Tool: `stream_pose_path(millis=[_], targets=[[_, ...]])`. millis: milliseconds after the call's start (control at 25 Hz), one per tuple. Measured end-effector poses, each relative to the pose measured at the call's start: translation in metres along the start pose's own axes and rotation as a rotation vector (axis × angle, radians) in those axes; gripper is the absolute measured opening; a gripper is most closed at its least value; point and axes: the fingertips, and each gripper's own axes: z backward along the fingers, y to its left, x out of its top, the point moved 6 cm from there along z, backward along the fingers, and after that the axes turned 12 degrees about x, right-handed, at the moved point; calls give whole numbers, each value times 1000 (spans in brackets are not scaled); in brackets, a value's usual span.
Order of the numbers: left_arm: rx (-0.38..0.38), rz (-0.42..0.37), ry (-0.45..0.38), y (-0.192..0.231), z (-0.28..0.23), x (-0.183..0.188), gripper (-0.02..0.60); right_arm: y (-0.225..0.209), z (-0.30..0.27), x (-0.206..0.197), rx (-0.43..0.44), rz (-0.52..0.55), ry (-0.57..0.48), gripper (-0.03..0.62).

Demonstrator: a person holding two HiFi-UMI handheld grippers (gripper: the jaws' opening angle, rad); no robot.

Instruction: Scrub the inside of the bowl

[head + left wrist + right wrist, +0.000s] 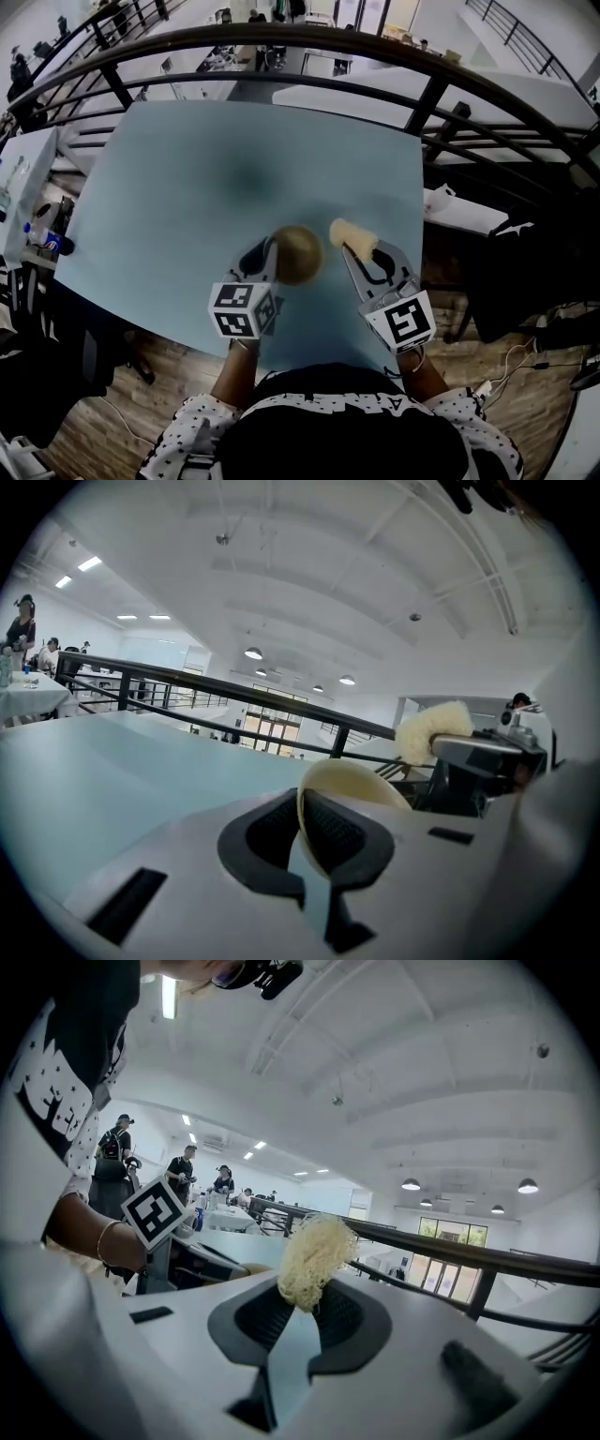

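Observation:
On the light blue table [187,187] a golden-brown bowl [300,253] stands tilted on its side. My left gripper [270,255] is shut on the bowl's rim from the left. In the left gripper view the cream rim of the bowl [352,785] runs between the two dark pads [333,832]. My right gripper [355,251] is shut on a pale yellow fibrous scrubber [352,234], just right of the bowl and apart from it. The right gripper view shows the scrubber [314,1255] sticking up out of the jaws, with the left gripper's marker cube [155,1211] beyond.
A black curved railing [281,80] runs behind the table's far edge, with a lower floor below it. A bottle [44,240] lies off the table's left edge and a white bag [438,199] on a surface at the right. The table's near edge is close to my body.

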Motion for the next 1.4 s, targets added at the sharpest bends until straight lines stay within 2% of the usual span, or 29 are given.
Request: stream_pose_path(millis=[840,1200,1400], targets=[[-35,0,118,15,-32,-45,25,6,-11,0,-15,-21,26,59],[-51,-17,214,16,-40,-74,25,8,-12,-5,-4,-51,63,60],[-50,-26,232,18,-40,-83,25,10,-10,-1,-19,-44,37,60]])
